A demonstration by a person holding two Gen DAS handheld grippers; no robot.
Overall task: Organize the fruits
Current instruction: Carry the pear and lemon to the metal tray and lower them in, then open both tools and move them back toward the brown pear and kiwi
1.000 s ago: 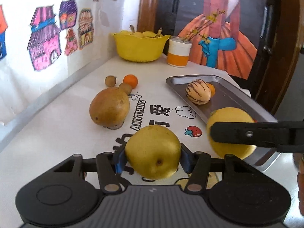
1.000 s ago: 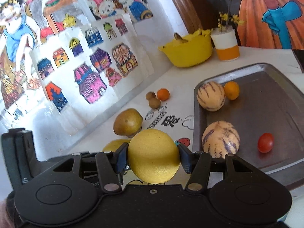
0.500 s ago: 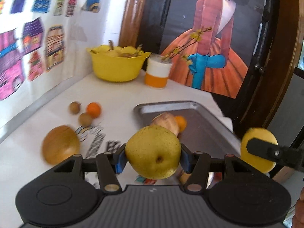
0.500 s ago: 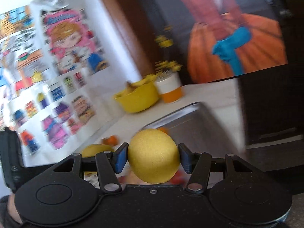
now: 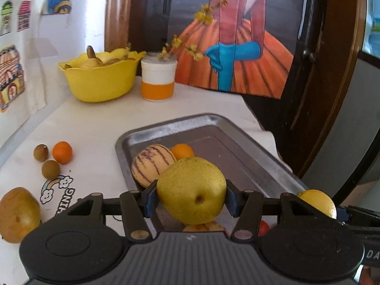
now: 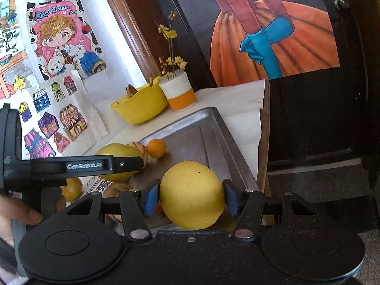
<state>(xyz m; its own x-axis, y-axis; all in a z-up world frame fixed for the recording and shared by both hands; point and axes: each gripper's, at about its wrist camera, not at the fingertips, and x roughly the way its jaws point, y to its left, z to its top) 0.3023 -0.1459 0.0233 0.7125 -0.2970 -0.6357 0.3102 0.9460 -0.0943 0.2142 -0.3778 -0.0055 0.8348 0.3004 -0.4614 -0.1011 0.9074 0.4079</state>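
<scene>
Readable text: "MORNING" on the wall drawing (image 6: 55, 14), "HING" on the white tablecloth (image 5: 95, 123). Left gripper (image 5: 191, 196) was clamped on a speckled pear (image 5: 191, 190), right gripper (image 6: 191, 197) on a lemon (image 6: 191, 194), both over the near end of the metal tray (image 5: 237, 147).
</scene>
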